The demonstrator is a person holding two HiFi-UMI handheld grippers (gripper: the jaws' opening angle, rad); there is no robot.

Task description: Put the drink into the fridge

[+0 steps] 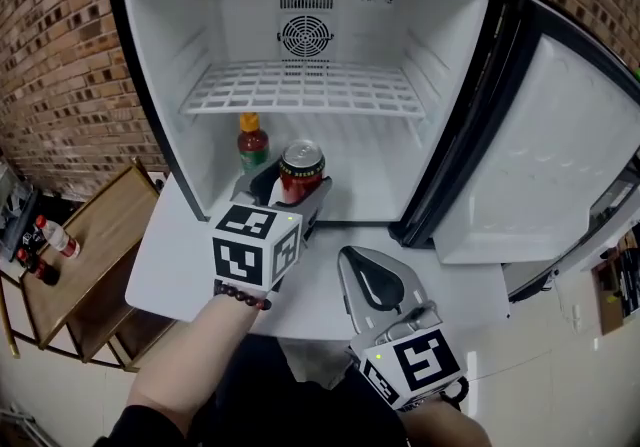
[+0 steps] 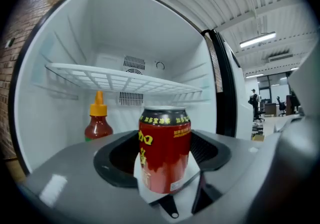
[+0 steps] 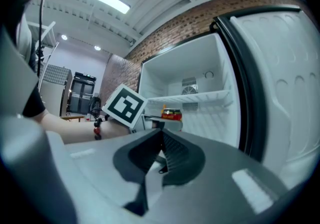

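A red drink can (image 1: 301,171) with a silver top stands upright between the jaws of my left gripper (image 1: 290,187), which is shut on it at the mouth of the open fridge (image 1: 300,5). In the left gripper view the can (image 2: 165,149) fills the middle, with the fridge's lower compartment behind it. A sauce bottle (image 1: 251,144) with an orange cap stands inside at the left, just beyond the can. My right gripper (image 1: 372,280) hangs lower and nearer to me, over the white table (image 1: 180,265), shut with nothing in it. The right gripper view shows the can (image 3: 171,114) far off.
A white wire shelf (image 1: 300,87) spans the fridge above the lower compartment. The fridge door (image 1: 540,155) stands open to the right. At the left is a low wooden table (image 1: 85,235) with bottles (image 1: 55,235) on it. Brick wall (image 1: 50,55) behind.
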